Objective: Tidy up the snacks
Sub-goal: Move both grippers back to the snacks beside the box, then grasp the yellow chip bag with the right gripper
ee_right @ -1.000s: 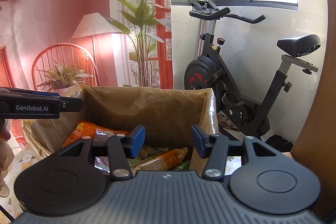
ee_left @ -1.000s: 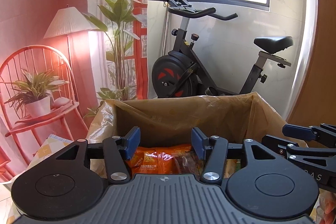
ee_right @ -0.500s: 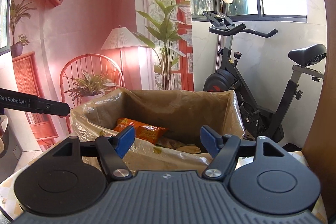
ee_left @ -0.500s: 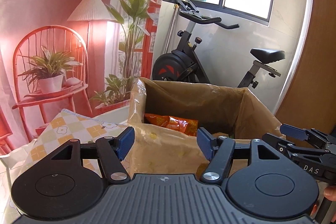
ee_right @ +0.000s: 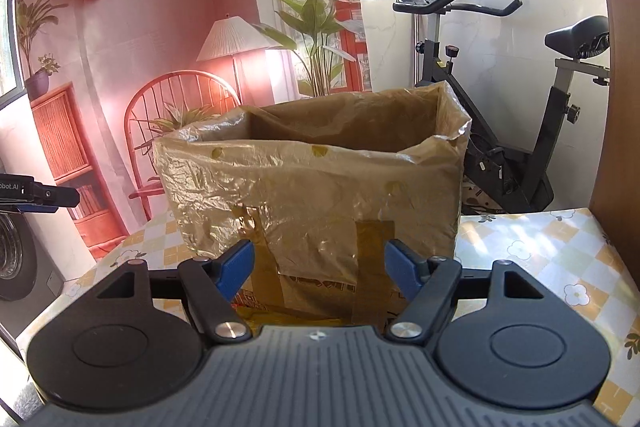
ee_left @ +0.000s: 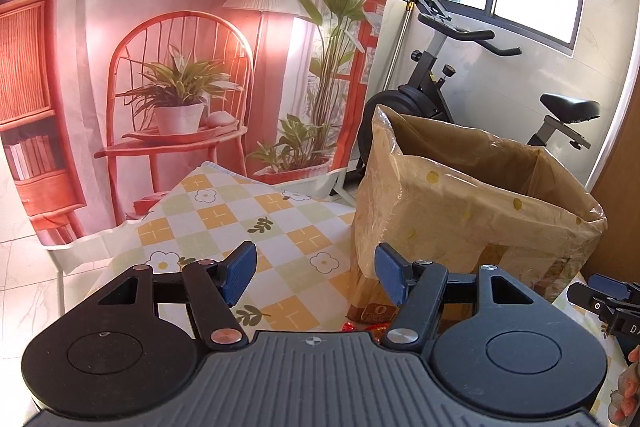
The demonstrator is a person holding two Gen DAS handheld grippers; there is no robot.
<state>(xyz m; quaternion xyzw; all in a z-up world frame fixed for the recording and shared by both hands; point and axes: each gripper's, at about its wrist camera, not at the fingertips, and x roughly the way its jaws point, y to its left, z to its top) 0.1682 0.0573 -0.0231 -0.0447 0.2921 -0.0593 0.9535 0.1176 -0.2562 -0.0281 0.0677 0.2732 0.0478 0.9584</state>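
- L gripper [ee_left: 316,273]: jaws wide, just been opening, nothing btwn blue pads [ee_left: 239,270]; only tablecloth behind the gap.
- R gripper [ee_right: 319,270]: jaws wide too, widened further just now, nothing gripped; box face behind the gap, not touched.
- Cardboard box [ee_right: 320,195] w/ brownish plastic liner: upright on table, open top, taped front. Dead ahead in R view; far right of L gripper in L view [ee_left: 472,211].
- Snacks: none visible inside box from these angles, interior hidden by near wall. Bit of red/orange wrapper [ee_left: 360,325] on table at box's near-left foot, just above L gripper body; yellow packet edge [ee_right: 280,317] at box base in R view, mostly hidden.
- Checked floral tablecloth [ee_left: 240,211] spreads left of box; more of it right of box [ee_right: 540,251].
- R gripper's tip also at right edge of L view [ee_left: 612,297], fingertips of hand [ee_left: 628,387] below it.
- L gripper's tip at left edge of R view [ee_right: 36,195].
- Far bkgd: exercise bike [ee_right: 500,131] behind box, printed room backdrop [ee_left: 180,67] far left.
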